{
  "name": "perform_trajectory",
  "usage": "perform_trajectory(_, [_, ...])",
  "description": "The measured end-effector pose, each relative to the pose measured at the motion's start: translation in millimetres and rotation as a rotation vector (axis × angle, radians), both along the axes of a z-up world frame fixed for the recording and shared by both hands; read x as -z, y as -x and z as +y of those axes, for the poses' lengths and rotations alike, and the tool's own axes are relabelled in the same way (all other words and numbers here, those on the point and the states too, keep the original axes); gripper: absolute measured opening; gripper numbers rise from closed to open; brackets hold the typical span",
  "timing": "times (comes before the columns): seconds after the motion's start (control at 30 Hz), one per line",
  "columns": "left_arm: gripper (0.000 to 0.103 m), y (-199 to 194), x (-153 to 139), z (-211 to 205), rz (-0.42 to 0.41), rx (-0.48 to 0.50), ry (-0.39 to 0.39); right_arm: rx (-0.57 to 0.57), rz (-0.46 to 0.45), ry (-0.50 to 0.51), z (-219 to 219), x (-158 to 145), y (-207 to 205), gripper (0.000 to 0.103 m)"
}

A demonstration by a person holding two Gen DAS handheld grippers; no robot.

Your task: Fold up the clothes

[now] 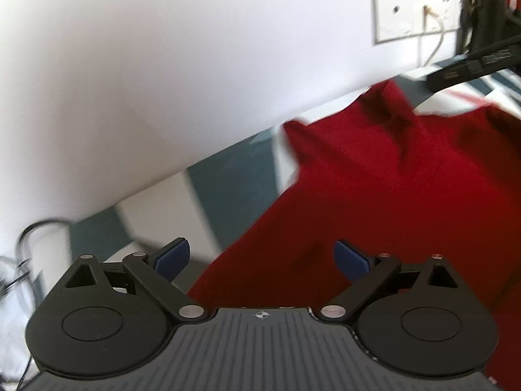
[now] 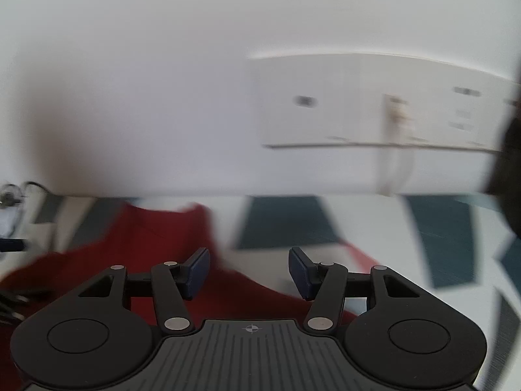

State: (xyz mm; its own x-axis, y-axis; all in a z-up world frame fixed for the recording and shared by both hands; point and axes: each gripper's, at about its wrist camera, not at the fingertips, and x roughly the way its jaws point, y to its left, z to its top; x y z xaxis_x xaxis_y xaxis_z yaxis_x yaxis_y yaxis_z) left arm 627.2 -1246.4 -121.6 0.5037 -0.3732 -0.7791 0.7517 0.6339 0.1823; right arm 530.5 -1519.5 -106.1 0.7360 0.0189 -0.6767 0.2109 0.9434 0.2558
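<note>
The red garment (image 1: 374,195) lies spread on a surface patterned in white and dark teal blocks (image 1: 228,189), ahead of and below both claws. In the left wrist view it fills the ground in front of the left gripper (image 1: 262,259) and runs off to that claw's right, its long axis slanting away toward the far right; a pointed corner, perhaps a sleeve (image 1: 296,133), juts toward the wall on the far side. The near left edge of the cloth crosses under the gap between the spread blue pads (image 1: 172,257), so the left claw hangs over that edge, holding nothing

In the right wrist view the same garment (image 2: 156,238) lies ahead and to the left of the right gripper (image 2: 249,273), whose jaws are also spread and empty, with cloth passing beneath them. To that claw's right there is bare patterned surface (image 2: 439,244)

Judging by this, each claw sits near one side edge of the garment, the left one closer to a graspable border. The white wall (image 1: 162,65) stands just beyond the far edge, so room to carry cloth forward looks short; a cable (image 1: 35,238) lies off the left claw's left side. Both views are motion-blurred, so fine folds are unclear
</note>
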Motion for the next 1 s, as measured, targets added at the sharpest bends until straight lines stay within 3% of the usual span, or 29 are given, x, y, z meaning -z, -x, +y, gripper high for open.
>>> perform_trajectory(0.2, [0.098,-17.5,10.9,-36.8,0.081,0.117,0.019,-0.015,0.019,-0.087,2.2,13.2,-58.6,0.049])
perform_trajectory(0.23, [0.096,-20.8,14.0,-39.7,0.087,0.123,0.02,-0.012,0.039,-0.103,0.6,17.8,-64.1,0.047])
perform_trajectory(0.27, [0.092,-24.2,17.1,-42.7,0.093,0.128,0.021,-0.009,0.06,-0.121,-1.2,22.7,-69.2,0.038])
perform_trajectory(0.3, [0.074,-27.1,17.3,-41.3,0.118,0.146,0.056,-0.006,0.081,-0.139,-3.0,27.6,-74.2,0.022])
perform_trajectory(0.33, [0.06,-30.1,16.4,-39.4,0.143,0.152,0.078,-0.015,0.095,-0.155,-3.4,31.8,-75.4,0.014])
perform_trajectory(0.37, [0.035,-33.1,15.5,-37.6,0.168,0.156,0.1,-0.018,0.092,-0.153,-3.1,32.9,-73.7,0.011])
perform_trajectory(0.43, [0.013,-33.1,11.9,-35.7,0.156,0.157,0.106,-0.02,0.068,-0.144,-2.7,32.2,-67.6,0.009])
perform_trajectory(0.73, [0.012,0.0,-12.4,4.0,0.094,0.278,0.137,-0.057,-0.168,-0.208,10.2,-6.3,21.1,0.008])
perform_trajectory(0.93, [0.021,55.6,-10.1,39.4,0.027,0.363,0.085,-0.126,-0.179,-0.141,46.9,2.2,107.6,0.008])
perform_trajectory(1.0, [0.024,71.4,-12.8,50.0,0.011,0.36,0.089,-0.109,-0.178,-0.149,48.3,3.9,115.1,0.007])
